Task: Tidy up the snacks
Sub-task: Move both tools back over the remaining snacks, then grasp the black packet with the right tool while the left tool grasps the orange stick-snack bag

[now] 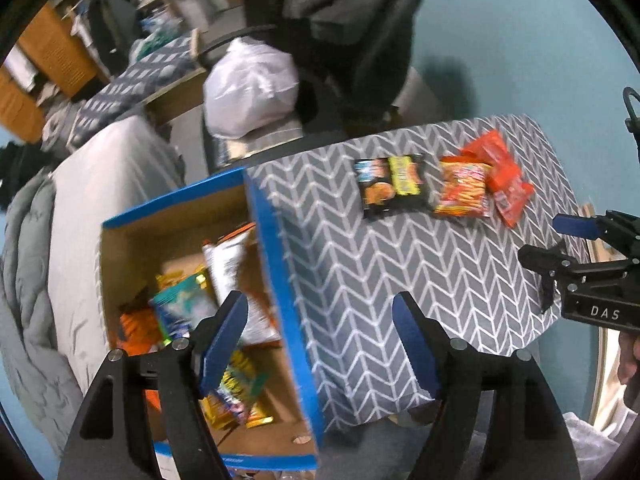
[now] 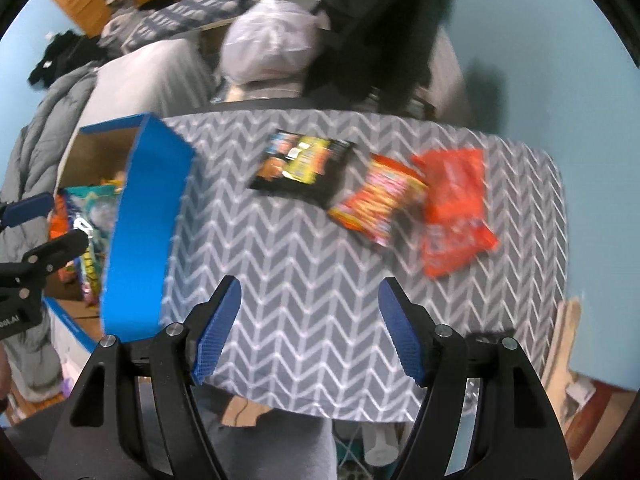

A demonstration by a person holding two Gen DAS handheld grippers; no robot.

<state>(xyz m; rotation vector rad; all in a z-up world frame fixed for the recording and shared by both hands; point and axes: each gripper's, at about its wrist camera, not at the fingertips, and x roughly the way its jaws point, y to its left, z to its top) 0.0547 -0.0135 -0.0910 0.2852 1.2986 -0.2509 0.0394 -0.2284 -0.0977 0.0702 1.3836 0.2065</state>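
Three snack bags lie in a row on the grey chevron table (image 1: 360, 280) (image 2: 280, 280): a black bag (image 1: 390, 186) (image 2: 302, 166), an orange-yellow bag (image 1: 462, 190) (image 2: 376, 200) and a red bag (image 1: 500, 176) (image 2: 456, 204). A blue cardboard box (image 1: 276, 280) (image 2: 140, 232) at the table's left end holds several snack packs (image 1: 188, 300). My left gripper (image 1: 320, 344) hangs open over the box's right wall with nothing between its fingers. My right gripper (image 2: 310, 330) is open and empty above the table's near part, short of the bags. It also shows at the right edge of the left wrist view as the right gripper (image 1: 568, 248).
A bed with grey bedding (image 1: 100, 200) lies left of the box. Behind the table stand a chair with dark clothes (image 1: 352, 20) and a white plastic bag (image 1: 252, 84). A wooden dresser (image 1: 44, 64) is far left. Blue wall (image 1: 520, 40) at right.
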